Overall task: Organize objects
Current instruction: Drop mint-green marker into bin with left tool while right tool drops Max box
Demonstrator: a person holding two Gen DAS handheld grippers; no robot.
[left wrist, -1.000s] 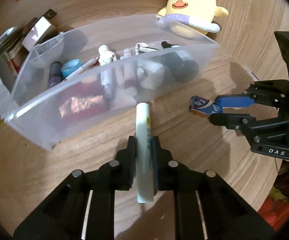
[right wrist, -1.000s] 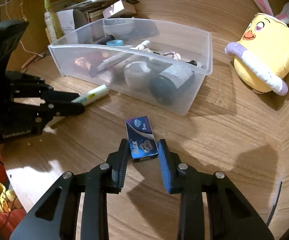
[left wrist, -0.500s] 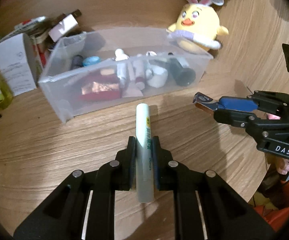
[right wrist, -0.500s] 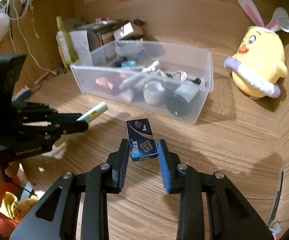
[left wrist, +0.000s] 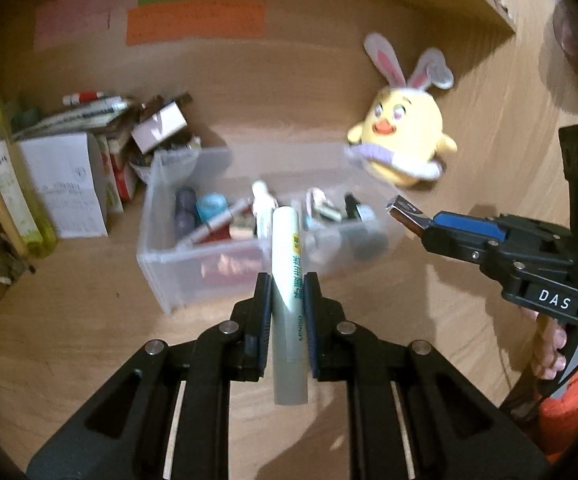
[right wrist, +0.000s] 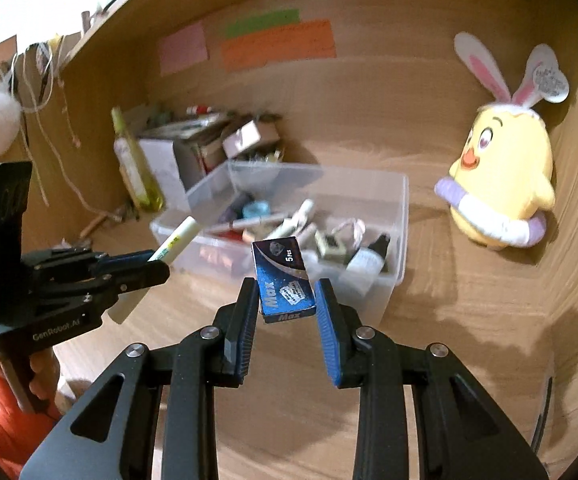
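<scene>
My left gripper [left wrist: 287, 288] is shut on a white tube with green print [left wrist: 287, 280] and holds it in the air in front of the clear plastic bin [left wrist: 193, 276]. My right gripper [right wrist: 287, 296] is shut on a small blue "Max" box [right wrist: 285, 280], also lifted, near the bin's [right wrist: 399, 216] front right corner. The bin holds several small cosmetics and bottles. The right gripper with its box shows in the left wrist view [left wrist: 421, 220]; the left gripper with the tube shows in the right wrist view [right wrist: 157, 264].
A yellow plush chick with bunny ears [left wrist: 401, 148] [right wrist: 501, 184] sits right of the bin. Boxes, papers and a green bottle [left wrist: 13, 184] are stacked at the back left. Coloured notes [right wrist: 277, 44] hang on the wooden wall.
Both grippers have risen and pulled back from the desk, carrying the tube and the blue box up; the bin now sits lower and farther in both views.
</scene>
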